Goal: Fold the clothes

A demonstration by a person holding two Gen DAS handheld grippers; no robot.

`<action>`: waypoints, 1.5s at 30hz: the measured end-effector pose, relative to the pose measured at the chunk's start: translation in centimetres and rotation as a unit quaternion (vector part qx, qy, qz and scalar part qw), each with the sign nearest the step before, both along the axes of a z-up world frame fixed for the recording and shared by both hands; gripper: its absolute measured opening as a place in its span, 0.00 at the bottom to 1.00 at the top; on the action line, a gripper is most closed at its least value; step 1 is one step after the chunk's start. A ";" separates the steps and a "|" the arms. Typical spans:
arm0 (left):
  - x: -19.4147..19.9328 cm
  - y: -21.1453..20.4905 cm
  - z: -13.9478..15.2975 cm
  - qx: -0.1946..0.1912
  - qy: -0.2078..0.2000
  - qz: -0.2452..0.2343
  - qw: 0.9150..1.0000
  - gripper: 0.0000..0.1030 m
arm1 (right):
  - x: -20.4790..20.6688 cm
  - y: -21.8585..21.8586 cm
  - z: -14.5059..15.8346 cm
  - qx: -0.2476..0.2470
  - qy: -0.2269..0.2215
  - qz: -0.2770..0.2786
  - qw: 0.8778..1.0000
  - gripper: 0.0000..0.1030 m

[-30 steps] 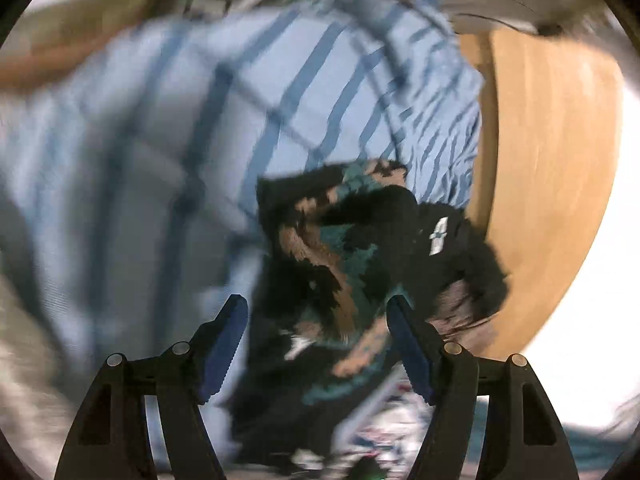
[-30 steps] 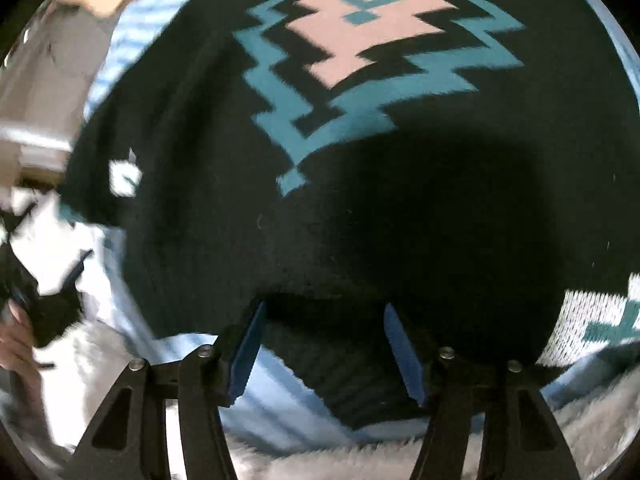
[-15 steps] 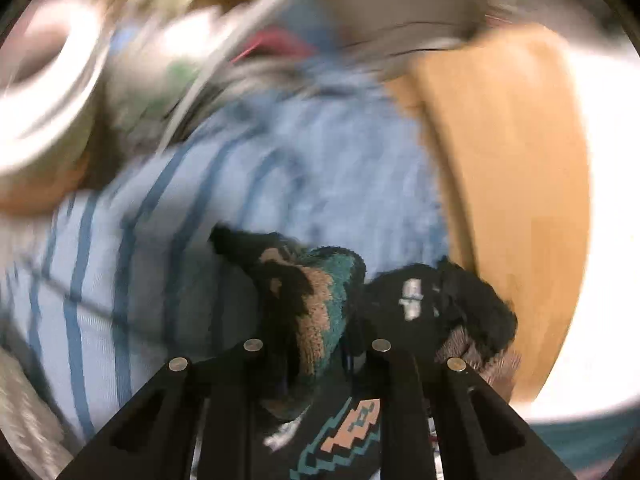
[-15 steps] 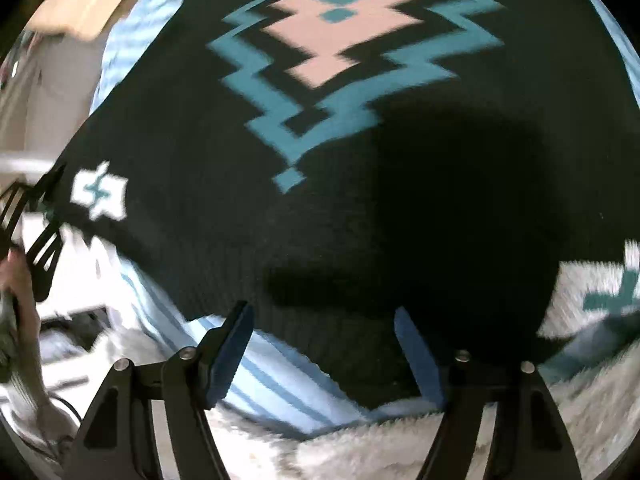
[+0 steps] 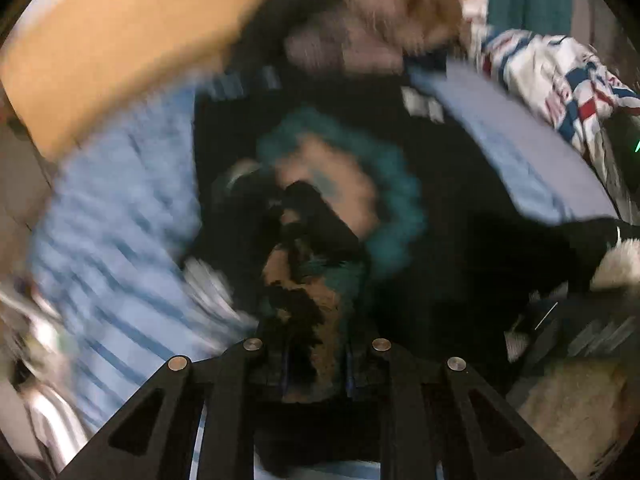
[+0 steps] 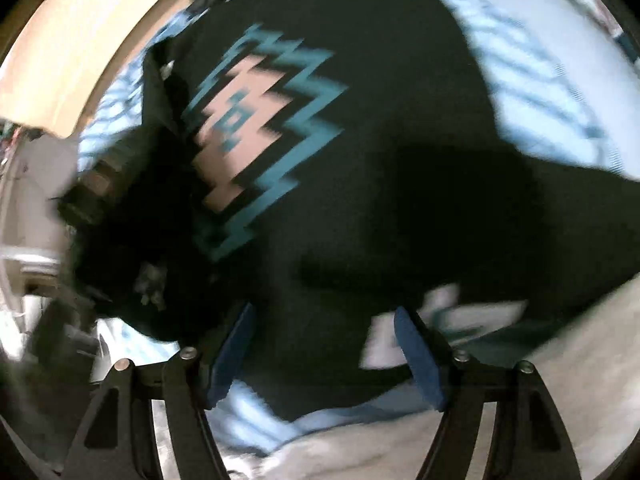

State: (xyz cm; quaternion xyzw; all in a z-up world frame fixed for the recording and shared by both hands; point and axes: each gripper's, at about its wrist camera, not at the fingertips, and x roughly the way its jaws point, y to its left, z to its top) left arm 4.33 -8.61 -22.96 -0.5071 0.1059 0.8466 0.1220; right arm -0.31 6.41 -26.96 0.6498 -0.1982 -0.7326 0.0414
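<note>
Your left gripper [image 5: 315,364] pinches a bunched part of the black knitted sweater with teal-and-pink pattern [image 6: 360,152], lifting it to fold across the striped blue sheet [image 5: 112,240]. Your right gripper [image 6: 326,354] hangs open above it, holding nothing.

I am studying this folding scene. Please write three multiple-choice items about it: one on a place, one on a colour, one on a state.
1. What does the sweater lie on?
A. a striped blue sheet
B. a bare wooden floor
C. a green towel

2. What colour is the zigzag outline around the pink shape on the sweater?
A. yellow
B. teal
C. red

3. How does the left gripper stand?
A. wide open, nothing between the fingers
B. closed on a fold of the sweater
C. closed on a white sock

Answers: 1 A, the striped blue sheet shows around the sweater's edges. 2 B, the stepped lines are teal. 3 B, knit fabric is pinched between its narrow fingers, while the right gripper stands open.
</note>
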 end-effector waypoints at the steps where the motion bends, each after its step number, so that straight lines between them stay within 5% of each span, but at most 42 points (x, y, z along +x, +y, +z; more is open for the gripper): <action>1: 0.0 0.0 -1.3 0.014 -0.031 0.012 0.999 0.24 | -0.2 0.7 0.2 0.009 0.003 -0.004 1.000 0.74; 4: -0.2 -0.7 -3.9 0.061 -0.110 0.037 0.991 0.46 | -0.5 1.9 0.9 0.018 0.014 -0.009 1.000 0.74; 7: 0.2 -2.3 -3.0 0.148 -0.123 0.047 0.980 0.62 | -1.0 1.6 1.6 0.014 0.023 0.013 1.000 0.75; 9: 0.6 -4.8 -1.8 0.258 -0.129 0.070 0.955 0.65 | -1.9 0.5 2.2 0.016 0.034 0.045 0.998 0.75; 12: 1.8 -10.3 -0.8 0.393 -0.121 0.146 0.900 0.69 | -3.6 -2.2 2.8 0.022 0.055 0.096 0.994 0.75; 15: 3.7 -15.2 -0.4 0.441 -0.094 0.220 0.865 0.70 | -5.8 -5.9 3.1 0.033 0.081 0.140 0.986 0.75; 18: 5.1 -18.8 0.0 0.455 -0.078 0.265 0.846 0.70 | -8.2 -9.1 2.7 0.060 0.091 0.173 0.979 0.84; 21: 5.4 -20.5 -0.4 0.462 -0.074 0.291 0.835 0.70 | -10.2 -11.3 1.0 0.083 0.064 0.199 0.974 0.83; 22: 5.3 -20.9 -0.7 0.467 -0.075 0.297 0.830 0.70 | -10.6 -11.5 0.2 0.078 0.049 0.204 0.975 0.66; 23: 4.8 -21.2 -1.2 0.473 -0.076 0.299 0.825 0.70 | -10.7 -11.5 -0.4 0.062 0.039 0.207 0.976 0.29; 24: 5.1 -21.2 -1.2 0.481 -0.077 0.298 0.821 0.70 | -10.6 -10.8 -0.4 0.038 0.041 0.203 0.978 0.19; 26: 5.2 -21.2 -1.1 0.491 -0.083 0.296 0.815 0.70 | -9.8 -8.7 0.4 0.005 0.062 0.190 0.980 0.16; 28: 4.2 -20.3 -1.6 0.498 -0.093 0.297 0.809 0.70 | -9.0 -5.8 2.0 0.022 0.091 0.181 0.979 0.15; 30: 3.6 -19.3 -2.3 0.514 -0.115 0.310 0.791 0.70 | -7.9 -1.3 4.1 0.048 0.116 0.145 0.981 0.12; 33: 3.0 -17.7 -3.2 0.540 -0.152 0.339 0.755 0.70 | -6.5 4.8 6.1 0.112 0.115 0.073 0.984 0.12; 34: 2.9 -17.1 -3.5 0.543 -0.160 0.348 0.748 0.70 | -6.0 6.7 6.5 0.133 0.109 0.045 0.984 0.18; 37: 2.8 -15.3 -4.2 0.551 -0.183 0.373 0.724 0.69 | -4.4 11.7 7.1 0.179 0.083 -0.042 0.979 0.59; 40: 3.1 -13.9 -4.8 0.555 -0.207 0.394 0.703 0.69 | -3.5 13.3 7.2 0.145 0.082 -0.055 0.984 0.61; 42: 3.5 -13.2 -5.0 0.556 -0.211 0.403 0.696 0.69 | -3.6 12.9 6.9 0.129 0.079 -0.042 0.988 0.65; 45: 4.1 -12.4 -5.3 0.555 -0.200 0.411 0.695 0.69 | -3.6 11.2 5.5 0.121 0.069 -0.014 0.990 0.68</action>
